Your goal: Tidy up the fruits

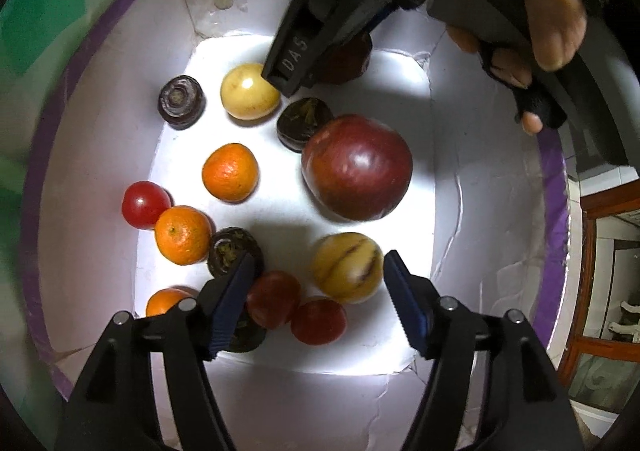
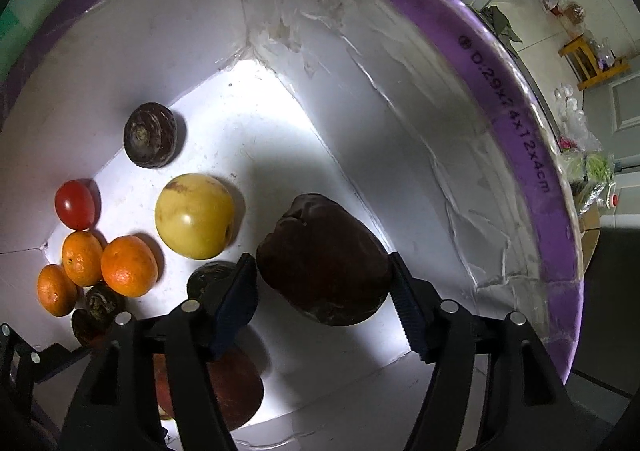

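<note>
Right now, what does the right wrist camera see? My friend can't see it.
The right gripper has its jaws open around a dark brown fruit inside a white box with a purple rim. To the left lie a yellow fruit, three oranges and a red tomato.

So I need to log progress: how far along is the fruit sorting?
Early, by the look of it. No fruit looks grouped yet: oranges, tomatoes and the big red apple lie mixed in the white box. In hand: the right gripper is open around the dark brown fruit, not yet clamped. The left gripper hovers open, empty, near the striped yellow fruit. Nearly everything remains.
</note>
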The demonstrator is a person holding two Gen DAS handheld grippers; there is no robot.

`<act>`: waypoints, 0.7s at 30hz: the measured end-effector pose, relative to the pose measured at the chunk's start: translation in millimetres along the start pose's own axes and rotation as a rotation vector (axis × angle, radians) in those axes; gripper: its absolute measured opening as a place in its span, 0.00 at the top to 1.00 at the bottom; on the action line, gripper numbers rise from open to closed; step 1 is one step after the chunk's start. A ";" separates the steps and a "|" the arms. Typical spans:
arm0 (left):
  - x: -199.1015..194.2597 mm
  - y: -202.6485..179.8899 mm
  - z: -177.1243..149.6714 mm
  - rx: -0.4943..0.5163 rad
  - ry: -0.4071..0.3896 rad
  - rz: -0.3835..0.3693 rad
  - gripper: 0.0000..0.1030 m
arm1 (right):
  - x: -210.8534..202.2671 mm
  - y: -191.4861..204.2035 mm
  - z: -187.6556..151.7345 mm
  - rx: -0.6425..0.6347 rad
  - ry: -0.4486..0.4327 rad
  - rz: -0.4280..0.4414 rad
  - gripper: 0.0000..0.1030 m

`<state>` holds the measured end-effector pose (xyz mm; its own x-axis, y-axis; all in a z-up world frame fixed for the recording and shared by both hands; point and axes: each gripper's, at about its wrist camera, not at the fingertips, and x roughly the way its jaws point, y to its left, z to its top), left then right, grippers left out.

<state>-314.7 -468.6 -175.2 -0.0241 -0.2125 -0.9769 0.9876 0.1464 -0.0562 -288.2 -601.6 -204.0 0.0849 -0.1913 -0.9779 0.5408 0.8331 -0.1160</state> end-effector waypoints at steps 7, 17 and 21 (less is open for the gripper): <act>-23.1 4.3 -1.9 -0.023 -0.069 0.012 0.28 | -19.8 -4.9 -4.4 0.046 -0.058 0.044 0.24; -83.2 0.3 -13.9 -0.012 -0.276 0.027 0.11 | -98.0 -31.3 -53.4 0.225 -0.273 0.105 0.15; -120.9 -4.4 -24.9 0.011 -0.419 0.040 0.02 | -147.6 -37.0 -94.4 0.272 -0.436 0.137 0.15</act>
<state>-320.1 -419.5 -62.0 0.0775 -0.5818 -0.8096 0.9881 0.1532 -0.0155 -399.8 -555.2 -71.8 0.4790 -0.3366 -0.8107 0.6929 0.7120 0.1138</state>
